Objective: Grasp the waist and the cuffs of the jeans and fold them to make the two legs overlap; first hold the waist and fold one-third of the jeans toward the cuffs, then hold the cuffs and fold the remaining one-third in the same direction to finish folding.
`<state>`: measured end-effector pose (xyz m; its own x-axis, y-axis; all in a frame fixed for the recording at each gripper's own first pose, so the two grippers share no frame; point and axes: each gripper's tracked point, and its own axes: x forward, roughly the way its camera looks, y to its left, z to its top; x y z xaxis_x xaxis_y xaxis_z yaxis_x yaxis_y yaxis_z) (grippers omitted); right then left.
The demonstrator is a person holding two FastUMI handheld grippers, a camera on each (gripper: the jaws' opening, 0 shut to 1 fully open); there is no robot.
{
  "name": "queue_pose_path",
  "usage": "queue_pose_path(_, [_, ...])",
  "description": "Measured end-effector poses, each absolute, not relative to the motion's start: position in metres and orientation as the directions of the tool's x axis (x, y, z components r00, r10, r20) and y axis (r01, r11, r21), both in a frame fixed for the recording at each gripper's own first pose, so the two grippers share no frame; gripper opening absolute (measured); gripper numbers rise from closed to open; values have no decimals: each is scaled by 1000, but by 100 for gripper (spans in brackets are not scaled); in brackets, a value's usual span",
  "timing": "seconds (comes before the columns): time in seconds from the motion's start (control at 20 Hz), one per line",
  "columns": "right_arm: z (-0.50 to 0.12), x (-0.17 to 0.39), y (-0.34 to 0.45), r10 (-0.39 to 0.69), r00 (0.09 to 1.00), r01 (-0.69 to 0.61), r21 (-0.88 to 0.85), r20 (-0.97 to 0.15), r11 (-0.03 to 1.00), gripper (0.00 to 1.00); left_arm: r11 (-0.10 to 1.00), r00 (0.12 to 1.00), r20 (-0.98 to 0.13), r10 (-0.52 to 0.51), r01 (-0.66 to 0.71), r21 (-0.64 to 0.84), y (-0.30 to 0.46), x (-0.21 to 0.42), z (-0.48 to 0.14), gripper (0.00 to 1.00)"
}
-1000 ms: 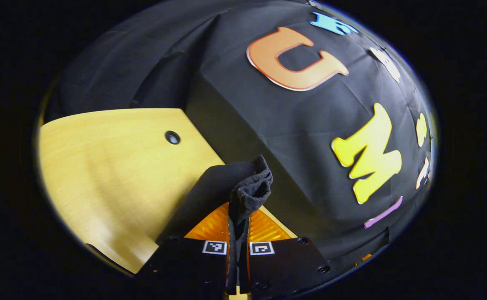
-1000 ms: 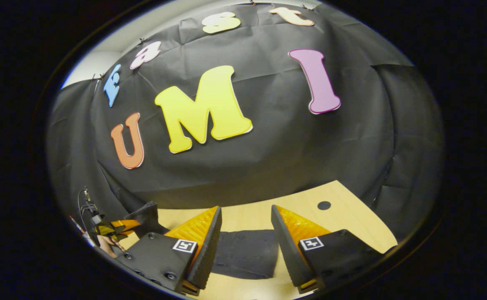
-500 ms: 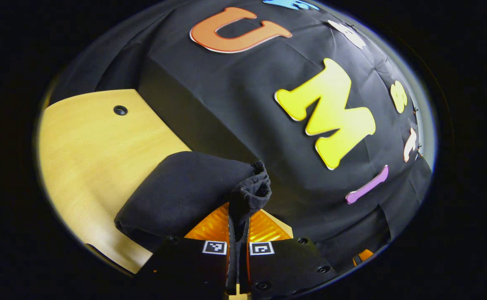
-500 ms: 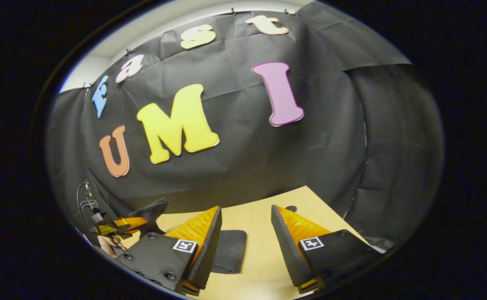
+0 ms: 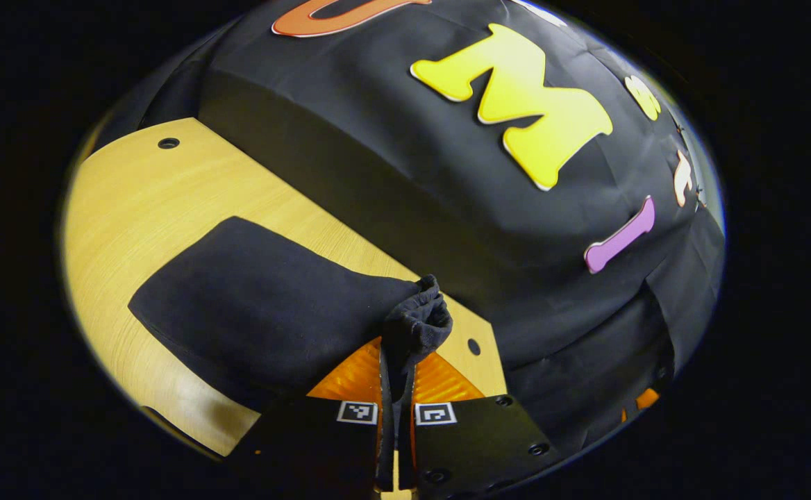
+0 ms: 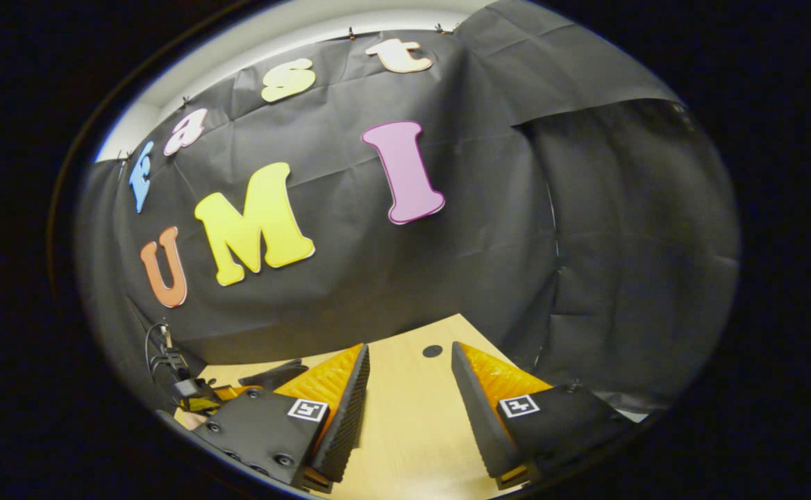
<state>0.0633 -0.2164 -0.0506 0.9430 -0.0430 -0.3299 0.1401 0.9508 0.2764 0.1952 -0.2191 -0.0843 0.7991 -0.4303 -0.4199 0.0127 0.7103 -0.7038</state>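
In the left gripper view the left gripper is pinching a bunched edge of the jeans between its two fingers, which are pressing together on the cloth so that a crumpled tuft is sticking up just past the fingertips. Whether that edge is the waist or the cuffs cannot be told. The rest of the jeans is lying as a dark, smooth, folded slab on the table, stretching from the pinched tuft toward the left of that view, with bare wood showing around its far, left and near sides. Two small dark holes are showing in the tabletop, one far off near the table's corner and one just beside the tuft. The booth wall is standing close behind the table's far edge. In the right gripper view the right gripper is hanging over bare tabletop with its fingers spread wide and nothing between them; a hole is lying on the wood just beyond them. At the lower left of that view the left gripper is showing farther off, low at the table, with a dark strip of jeans beside it.
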Motion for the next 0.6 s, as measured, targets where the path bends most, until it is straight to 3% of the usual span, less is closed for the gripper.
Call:
queue_pose_path(0.05, [-52,59,-219,-51,941,149,273,-334,950,75,723,788,-440,-432,10,-691,-224,190,-95,6])
queue_pose_path(0.45, [-67,37,-228,-81,930,186,270,-359,945,75,812,729,-548,-410,18,-584,-242,172,-157,6])
queue_pose_path(0.55, [-69,33,-227,-80,929,183,262,-361,948,75,807,734,-535,-418,31,-589,-245,173,-158,10])
queue_pose_path(0.6, [-70,32,-226,-77,929,180,257,-363,950,75,800,731,-527,-434,43,-599,-250,172,-160,4])
